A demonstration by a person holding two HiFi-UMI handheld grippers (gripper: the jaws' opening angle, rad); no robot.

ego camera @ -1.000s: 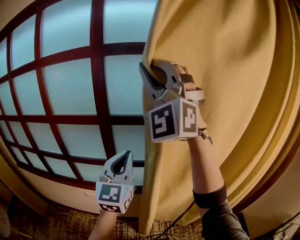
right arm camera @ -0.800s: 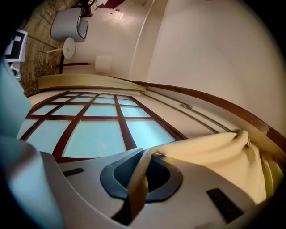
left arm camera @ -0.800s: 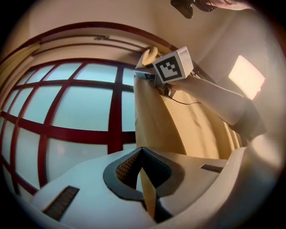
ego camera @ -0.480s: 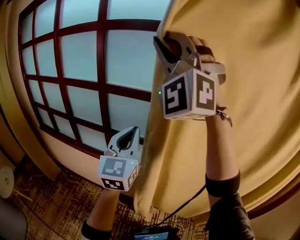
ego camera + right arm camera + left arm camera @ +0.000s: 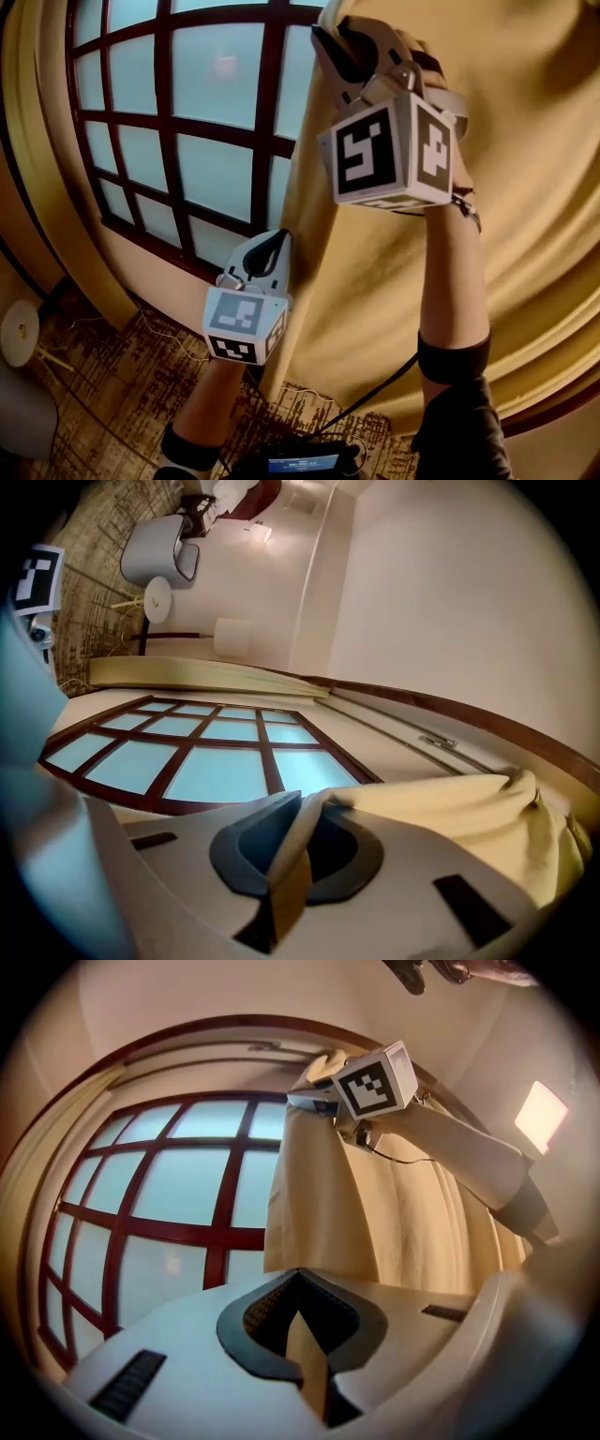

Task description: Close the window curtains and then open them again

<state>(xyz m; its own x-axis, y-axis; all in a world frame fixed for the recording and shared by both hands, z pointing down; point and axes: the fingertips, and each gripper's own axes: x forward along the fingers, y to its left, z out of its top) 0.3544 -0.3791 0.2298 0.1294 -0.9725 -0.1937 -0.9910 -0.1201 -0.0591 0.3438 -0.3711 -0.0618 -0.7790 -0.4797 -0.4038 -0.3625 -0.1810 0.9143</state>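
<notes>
Got the left gripper [image 5: 275,246] clenched on the yellow curtain [image 5: 525,122] low down along its front edge in the head view, and the right gripper [image 5: 330,39] clenched on that same edge higher up. Can see the window [image 5: 216,141] uncovered to the left of that edge. Left gripper view next: pinched shut on a strip of fabric, right gripper up above on the fold. Right gripper view: same deal, squeezed on a gathered bit of curtain, panes beyond.

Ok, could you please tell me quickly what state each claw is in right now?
Left claw: closed, pinching the edge of the curtain.
Right claw: closed, gripping the same curtain higher up.
</notes>
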